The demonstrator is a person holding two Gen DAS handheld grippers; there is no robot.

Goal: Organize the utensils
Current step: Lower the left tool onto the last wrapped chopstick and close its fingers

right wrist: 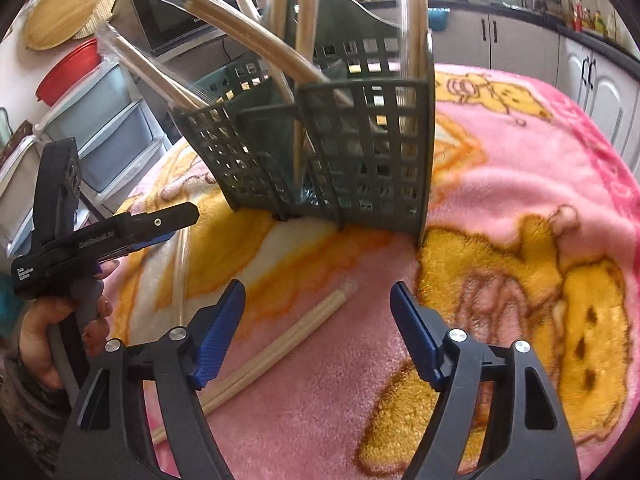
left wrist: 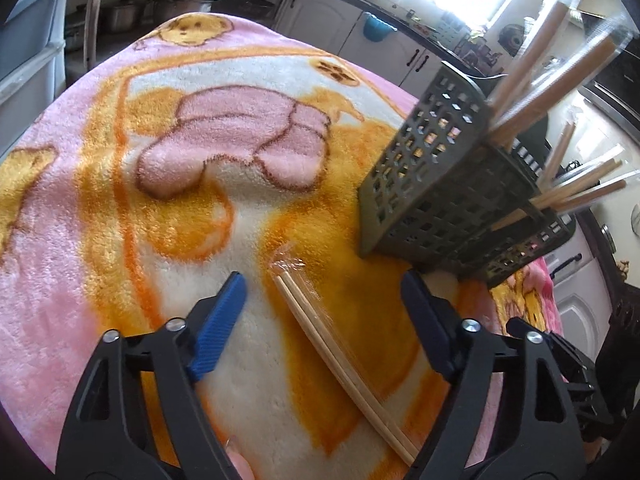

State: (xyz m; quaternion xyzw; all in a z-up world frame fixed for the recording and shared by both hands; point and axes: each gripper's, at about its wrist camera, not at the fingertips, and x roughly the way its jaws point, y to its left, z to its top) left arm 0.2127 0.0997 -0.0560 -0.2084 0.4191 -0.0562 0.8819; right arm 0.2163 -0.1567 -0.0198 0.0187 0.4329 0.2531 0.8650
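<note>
A pair of chopsticks in a clear wrapper (left wrist: 340, 360) lies on the fleece blanket between the fingers of my left gripper (left wrist: 322, 280), which is open and not touching it. My right gripper (right wrist: 318, 288) is open too. A second wrapped pair (right wrist: 280, 344) lies slantwise below it, close to its left finger (right wrist: 218, 332), with the pads clear of it. The dark green slotted utensil basket (right wrist: 360, 152) stands upright just beyond both grippers and holds several wrapped chopstick pairs (right wrist: 240, 28). In the right wrist view a hand holds the left gripper (right wrist: 188, 216) at the left.
The table is covered by a pink, orange and cream blanket (left wrist: 120, 220). The basket (left wrist: 432, 184) stands to the right in the left wrist view. Stacked drawers and a red lid (right wrist: 68, 68) stand beyond the table's left side, and kitchen cupboards (right wrist: 520, 40) line the back.
</note>
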